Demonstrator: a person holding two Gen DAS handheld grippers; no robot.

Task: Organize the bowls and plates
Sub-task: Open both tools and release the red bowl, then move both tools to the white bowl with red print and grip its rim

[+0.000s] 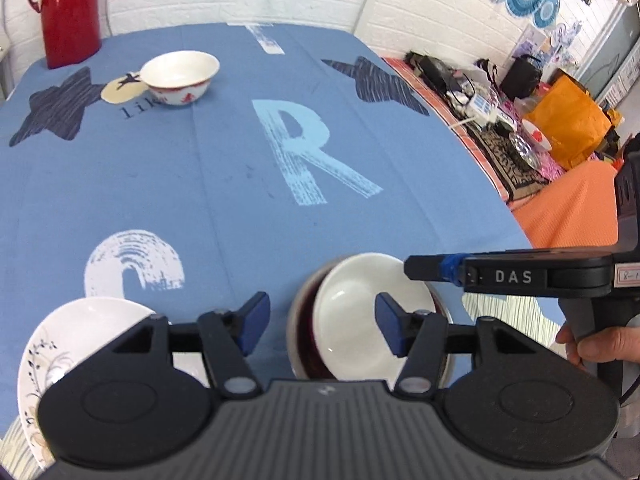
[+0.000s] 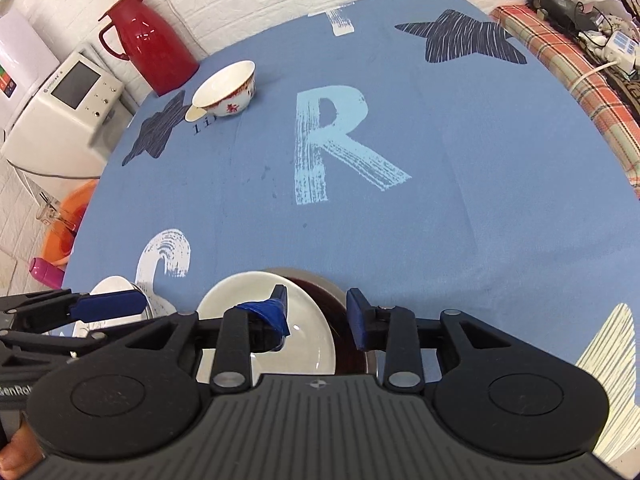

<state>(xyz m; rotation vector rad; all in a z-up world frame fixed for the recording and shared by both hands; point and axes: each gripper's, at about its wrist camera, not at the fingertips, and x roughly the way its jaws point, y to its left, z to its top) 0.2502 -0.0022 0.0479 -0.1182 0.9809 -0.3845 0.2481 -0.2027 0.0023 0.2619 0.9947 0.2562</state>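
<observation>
2 open claws (image 1: 320, 328) (image 2: 318, 316), 3 bowls (image 1: 180, 78) (image 1: 360, 308) (image 1: 304, 344), 1 plate (image 1: 68, 344)

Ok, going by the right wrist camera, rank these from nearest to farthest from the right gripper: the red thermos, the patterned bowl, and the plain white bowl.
1. The plain white bowl, directly under the right gripper, nested in a dark bowl.
2. The patterned bowl, far across the cloth, to the left.
3. The red thermos, behind that bowl at the table's far left edge.

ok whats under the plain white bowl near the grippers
The white bowl sits tilted inside a larger bowl with a dark red interior. The white bowl and the grippers cover that bowl's bottom.
</observation>
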